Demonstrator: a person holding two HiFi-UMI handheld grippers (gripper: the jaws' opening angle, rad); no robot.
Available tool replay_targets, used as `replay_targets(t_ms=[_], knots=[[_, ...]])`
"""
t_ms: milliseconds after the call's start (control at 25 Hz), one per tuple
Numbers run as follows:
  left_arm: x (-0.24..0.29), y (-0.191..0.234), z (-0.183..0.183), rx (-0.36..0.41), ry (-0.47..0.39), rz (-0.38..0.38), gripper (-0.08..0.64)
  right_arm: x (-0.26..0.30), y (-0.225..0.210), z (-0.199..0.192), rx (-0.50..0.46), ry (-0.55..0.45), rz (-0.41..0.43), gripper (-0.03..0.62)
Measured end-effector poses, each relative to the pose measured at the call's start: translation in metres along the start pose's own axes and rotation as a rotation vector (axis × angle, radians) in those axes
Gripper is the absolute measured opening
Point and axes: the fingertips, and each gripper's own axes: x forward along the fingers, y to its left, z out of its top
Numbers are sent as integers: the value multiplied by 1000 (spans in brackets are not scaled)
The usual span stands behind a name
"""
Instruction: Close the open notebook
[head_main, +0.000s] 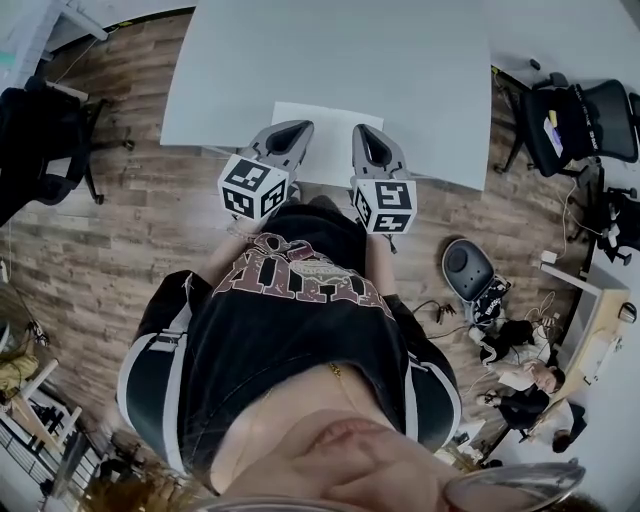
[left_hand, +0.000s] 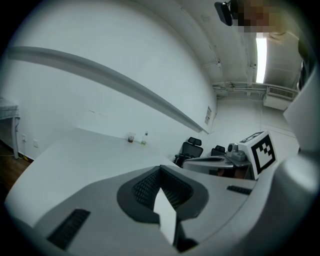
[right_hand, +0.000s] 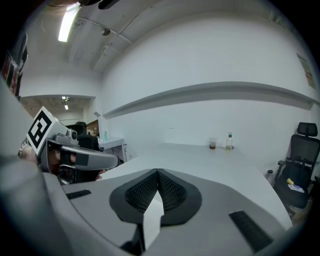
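Observation:
A white notebook (head_main: 325, 128) lies flat on the grey table (head_main: 400, 70) at its near edge; whether it lies open I cannot tell. Both grippers hover side by side over its near half. My left gripper (head_main: 292, 133) has its jaws together with nothing between them, and so does my right gripper (head_main: 371, 139). In the left gripper view the shut jaws (left_hand: 160, 168) point across the bare tabletop (left_hand: 85, 155), with the right gripper (left_hand: 235, 161) alongside. The right gripper view shows its shut jaws (right_hand: 158, 171) and the left gripper (right_hand: 75, 157) beside them.
A small cup (right_hand: 213, 144) and a bottle (right_hand: 229, 141) stand at the table's far edge by the white wall. Office chairs (head_main: 575, 125) are right of the table, a dark chair (head_main: 40, 140) left. People sit at lower right (head_main: 530, 385) on the wooden floor.

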Motion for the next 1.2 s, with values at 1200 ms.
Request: replay_targets(t_ms=[1200], knots=[[20,56,-59,-123,114,263,41,48,-71,-90,-226,357,151,20]])
